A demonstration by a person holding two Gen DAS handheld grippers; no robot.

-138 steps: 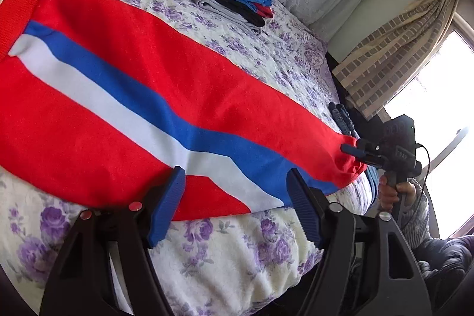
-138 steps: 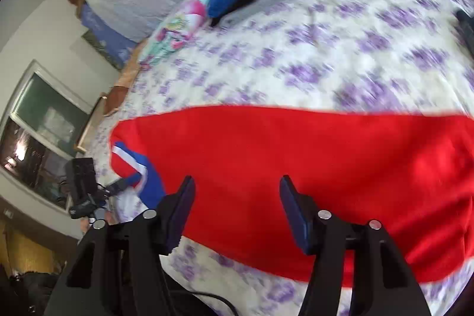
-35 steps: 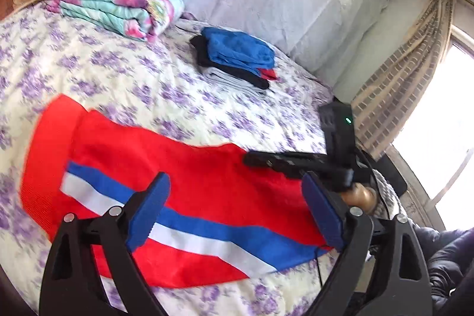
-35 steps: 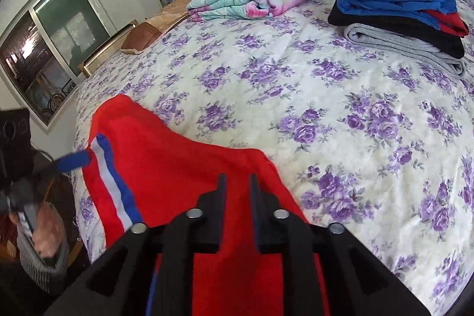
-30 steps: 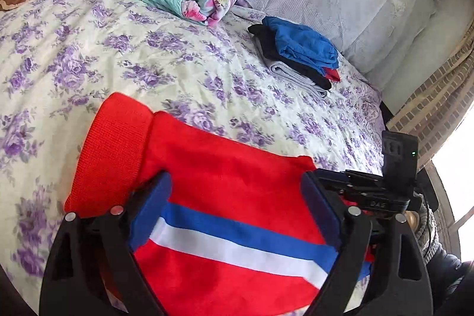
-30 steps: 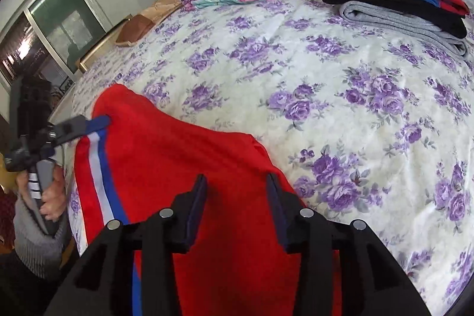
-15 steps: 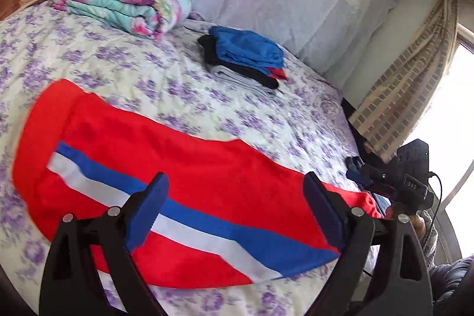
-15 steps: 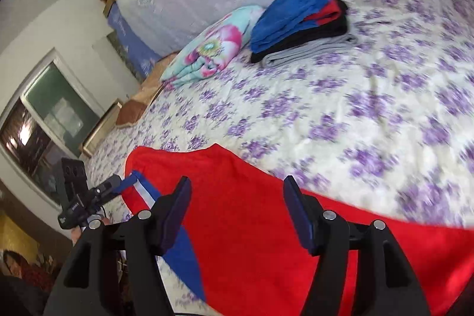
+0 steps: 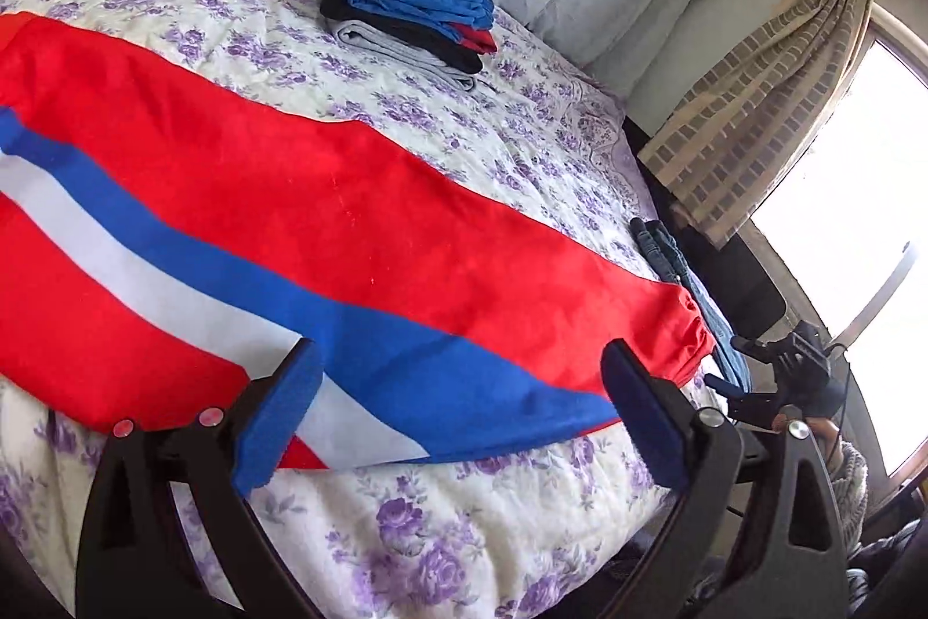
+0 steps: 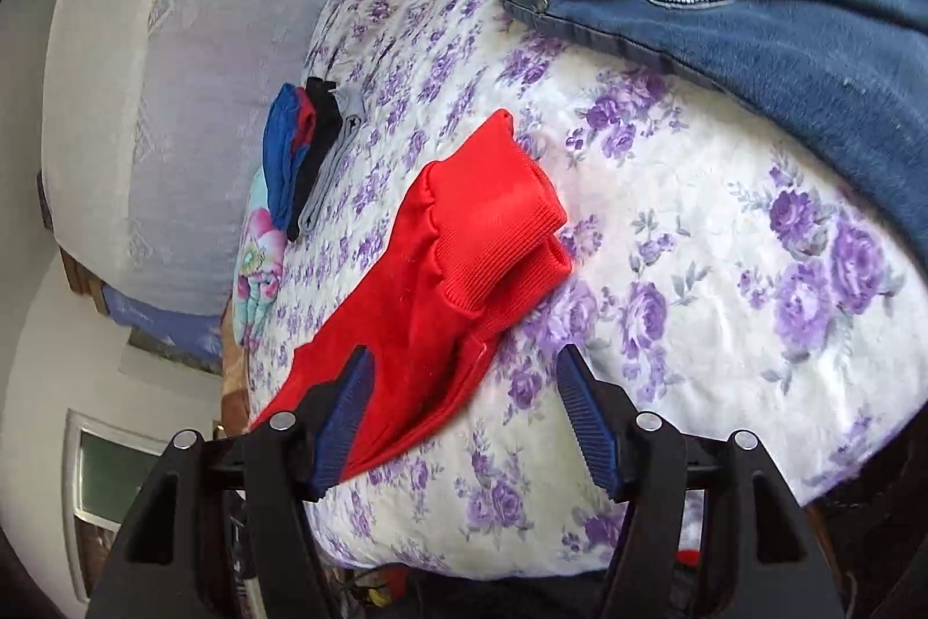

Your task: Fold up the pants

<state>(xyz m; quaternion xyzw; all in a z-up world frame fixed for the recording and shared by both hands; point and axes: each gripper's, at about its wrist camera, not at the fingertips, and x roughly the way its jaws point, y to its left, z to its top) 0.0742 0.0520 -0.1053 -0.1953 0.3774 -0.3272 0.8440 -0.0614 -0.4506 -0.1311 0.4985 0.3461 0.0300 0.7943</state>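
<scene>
While the red pants (image 9: 348, 189) run off-frame left, both grippers (image 9: 458, 410) (image 10: 464, 404) hover with fingers spread wide, gripping nothing.

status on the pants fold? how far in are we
Done: red pants lie flat along the bed, legs stacked, ribbed cuffs together. In hand: nothing; left gripper and right gripper are both open, hovering at the near edge. Left: every lengthwise fold, then joining the folded stack.
</scene>
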